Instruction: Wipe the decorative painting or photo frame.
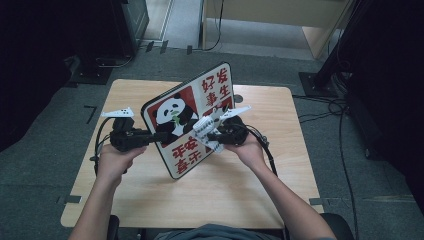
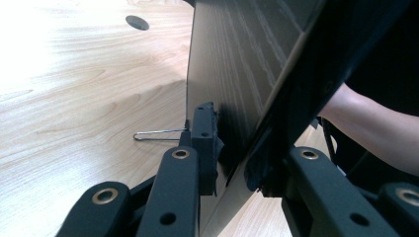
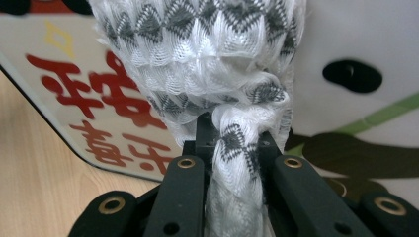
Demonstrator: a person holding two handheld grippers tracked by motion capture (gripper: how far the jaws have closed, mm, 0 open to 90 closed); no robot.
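Observation:
A picture board (image 1: 176,116) with a panda and red characters stands tilted on its lower edge over the table. My left gripper (image 1: 159,136) is shut on the board's left edge. In the left gripper view the board's brown back (image 2: 232,74) runs between the two pads of that gripper (image 2: 236,165). My right gripper (image 1: 214,135) is shut on a bunched white cloth with a grey zigzag pattern (image 1: 204,129), held against the board's printed face. Seen from the right gripper (image 3: 234,143), the cloth (image 3: 207,59) spreads over the board (image 3: 346,34) just ahead.
The light wooden table (image 1: 260,185) has a round cable hole (image 1: 238,98) behind the board. A thin wire loop (image 2: 158,134) lies on the table by the board's back. Grey floor, cables and dark stands surround the table.

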